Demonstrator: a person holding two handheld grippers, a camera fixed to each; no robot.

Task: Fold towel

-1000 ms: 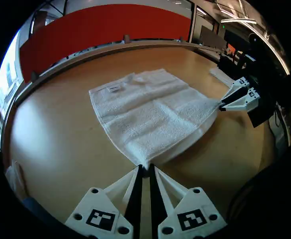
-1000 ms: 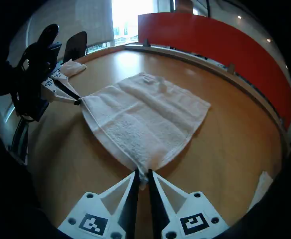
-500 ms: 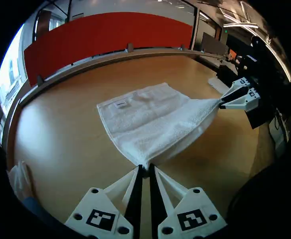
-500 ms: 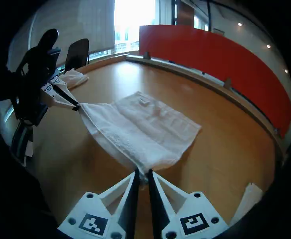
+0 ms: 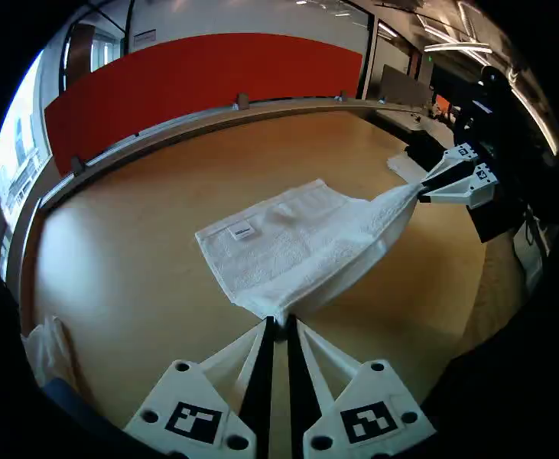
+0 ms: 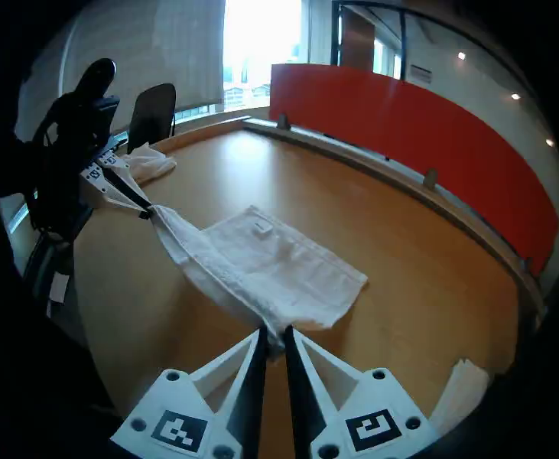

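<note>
A white towel (image 5: 294, 241) (image 6: 268, 256) lies partly on the wooden table (image 5: 126, 252), its near edge lifted off the surface. My left gripper (image 5: 279, 321) is shut on one near corner. My right gripper (image 6: 274, 333) is shut on the other near corner. In the left gripper view the right gripper (image 5: 426, 195) shows at the right, pinching its towel corner. The left gripper (image 6: 145, 210) appears at the left of the right gripper view, holding its corner. The far half of the towel rests flat, with a small label (image 5: 241, 229) facing up.
A red partition (image 5: 203, 76) (image 6: 409, 145) runs along the table's far edge. Crumpled white cloth (image 6: 147, 162) (image 5: 403, 164) lies near the table's end, and more white cloth (image 5: 46, 352) (image 6: 463, 386) sits at the near edge. A dark chair (image 6: 151, 111) stands beyond the table.
Both grippers have risen with the towel's near edge. More of the towel now hangs off the table, and the flat part has shrunk and looks farther away.
</note>
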